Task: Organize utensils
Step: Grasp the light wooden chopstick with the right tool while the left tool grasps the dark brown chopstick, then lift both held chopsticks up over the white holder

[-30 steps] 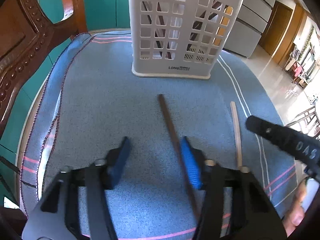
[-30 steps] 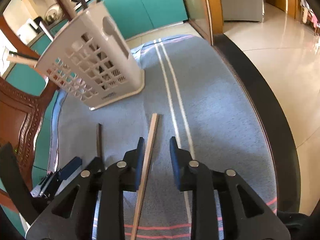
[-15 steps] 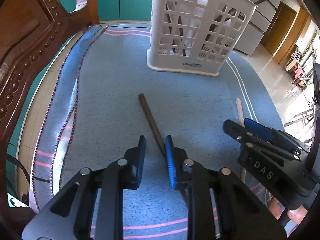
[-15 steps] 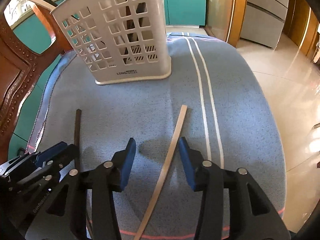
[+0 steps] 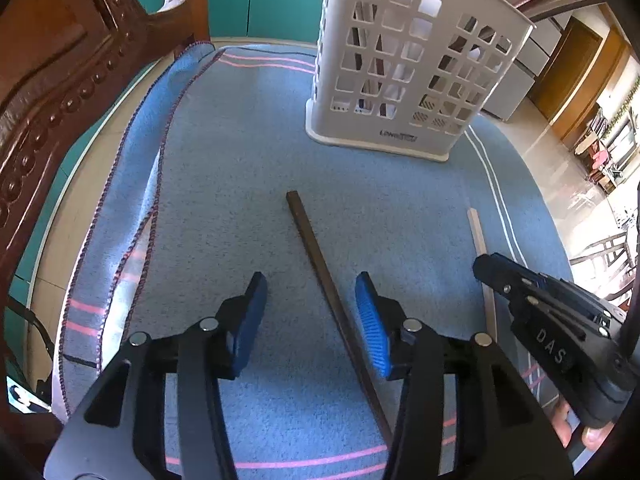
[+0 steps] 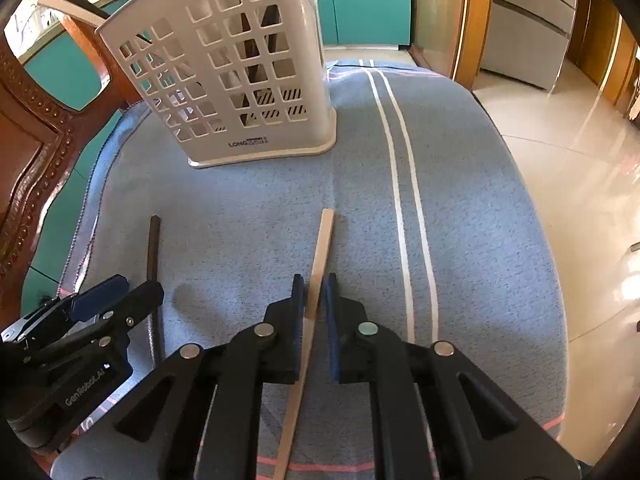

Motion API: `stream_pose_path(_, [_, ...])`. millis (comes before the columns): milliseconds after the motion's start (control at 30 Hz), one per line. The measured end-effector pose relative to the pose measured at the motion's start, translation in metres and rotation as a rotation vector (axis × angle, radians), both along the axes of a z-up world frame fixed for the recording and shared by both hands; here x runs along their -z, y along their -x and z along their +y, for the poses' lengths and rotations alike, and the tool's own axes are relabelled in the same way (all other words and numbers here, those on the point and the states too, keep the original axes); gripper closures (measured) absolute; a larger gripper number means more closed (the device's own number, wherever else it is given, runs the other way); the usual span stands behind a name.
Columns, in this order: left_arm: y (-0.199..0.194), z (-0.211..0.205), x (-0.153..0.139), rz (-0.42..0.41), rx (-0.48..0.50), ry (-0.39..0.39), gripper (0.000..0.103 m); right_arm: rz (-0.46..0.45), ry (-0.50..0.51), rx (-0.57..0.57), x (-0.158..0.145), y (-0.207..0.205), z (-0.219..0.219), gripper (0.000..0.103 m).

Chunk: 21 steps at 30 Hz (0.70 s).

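Note:
A dark brown chopstick [image 5: 316, 252] lies on the blue cloth [image 5: 224, 184] between the fingers of my left gripper [image 5: 310, 292], which is open around it. The stick also shows in the right wrist view [image 6: 153, 248]. A pale wooden chopstick [image 6: 322, 248] runs between the jaws of my right gripper [image 6: 314, 292], which is shut on it low over the cloth. It also shows in the left wrist view [image 5: 478, 232]. A white perforated utensil basket [image 5: 412, 68] stands upright at the back, with several utensils inside.
A carved wooden chair back [image 5: 60, 80] stands at the left edge of the table. The cloth [image 6: 460, 200] has white stripes and pink stripes, and the table edge drops to a tiled floor [image 6: 580, 160] on the right.
My left gripper has opened from nearly shut and now straddles the dark chopstick. My right gripper has closed from open onto the pale chopstick.

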<state>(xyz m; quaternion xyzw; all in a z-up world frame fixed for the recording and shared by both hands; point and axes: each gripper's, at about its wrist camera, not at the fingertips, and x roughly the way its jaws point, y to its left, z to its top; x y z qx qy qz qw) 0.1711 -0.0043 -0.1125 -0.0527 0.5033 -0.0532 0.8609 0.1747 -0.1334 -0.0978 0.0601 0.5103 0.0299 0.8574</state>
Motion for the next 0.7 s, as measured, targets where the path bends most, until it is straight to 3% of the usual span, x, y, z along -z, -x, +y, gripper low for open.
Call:
stream_pose_path(233, [0.002, -0.007, 0.002, -0.01, -0.006, -0.022, 0.054, -0.017, 0.078, -0.025, 0.002, 0.0, 0.01, 0.091])
stream_pose_path(467, [0.005, -0.012, 0.0, -0.016, 0.018, -0.012, 0.088, -0.03, 0.086, -0.035, 0.004, 0.0, 0.01, 0.091])
stream_pose_path(700, [0.007, -0.008, -0.007, -0.03, 0.017, 0.051, 0.096, -0.035, 0.017, -0.023, 0.001, 0.001, 0.007, 0.097])
